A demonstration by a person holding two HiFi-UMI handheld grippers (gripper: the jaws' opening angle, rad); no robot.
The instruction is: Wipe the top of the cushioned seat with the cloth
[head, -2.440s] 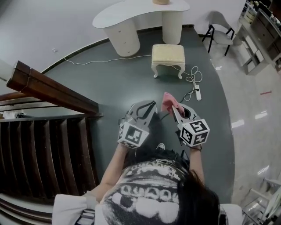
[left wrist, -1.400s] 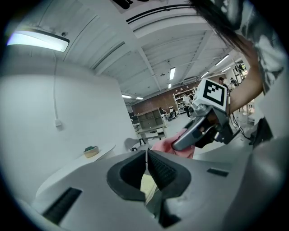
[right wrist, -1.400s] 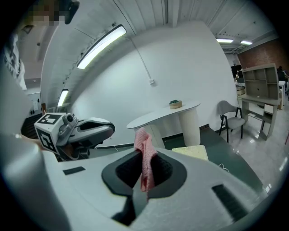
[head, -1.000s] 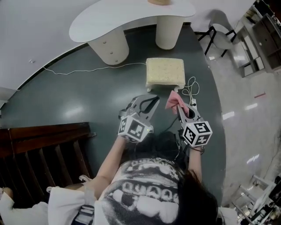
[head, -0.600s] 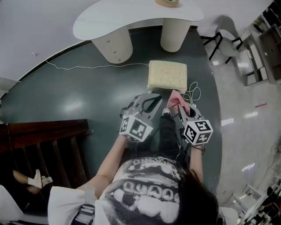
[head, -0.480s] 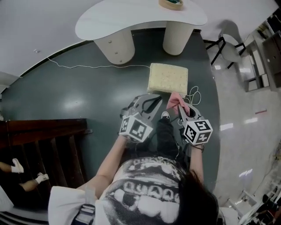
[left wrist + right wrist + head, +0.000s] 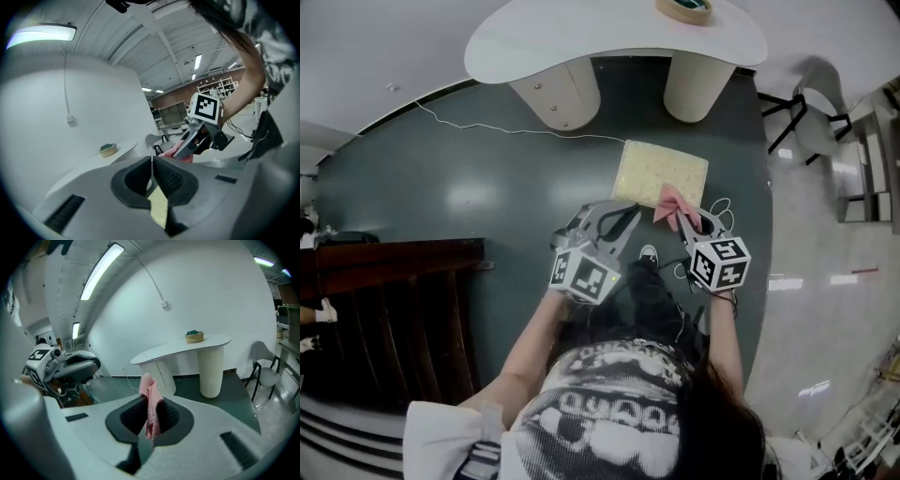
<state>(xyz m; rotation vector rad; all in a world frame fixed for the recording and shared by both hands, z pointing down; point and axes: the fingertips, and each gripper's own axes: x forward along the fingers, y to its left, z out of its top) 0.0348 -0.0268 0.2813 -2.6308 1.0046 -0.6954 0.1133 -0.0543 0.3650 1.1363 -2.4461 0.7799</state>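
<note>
The right tongs (image 7: 151,420) are pinching a pink, nubbly cloth (image 7: 149,399), which stands up out of the black ribbed pads as a narrow, crumpled fold. The left tongs (image 7: 152,165) are pressed together with nothing between them.

In the head view both tongs are held out in front of the person, side by side but apart. The square, cream-yellow cushioned seat (image 7: 661,171) stands on the dark green floor (image 7: 441,197) at 12 o'clock from them. The cloth shows over the seat's near edge, toward its 5 o'clock corner; whether it touches the cushion I cannot tell. The left tongs' tips lie just short of the seat's 7 o'clock corner.

Beyond the seat, at 12 o'clock, is a white kidney-shaped table (image 7: 581,42) on two pale round pedestals. It carries a small round tan bowl with something green inside (image 7: 193,336), toward its right end. A thin white cable (image 7: 502,128) runs across the floor from 10 o'clock to the seat. A grey chair with black legs (image 7: 811,112) stands at 2 o'clock, where the floor turns pale and glossy. A dark wooden staircase (image 7: 384,319) fills the 9 o'clock side. The toe of the person's shoe (image 7: 648,254) shows between the two tongs.
</note>
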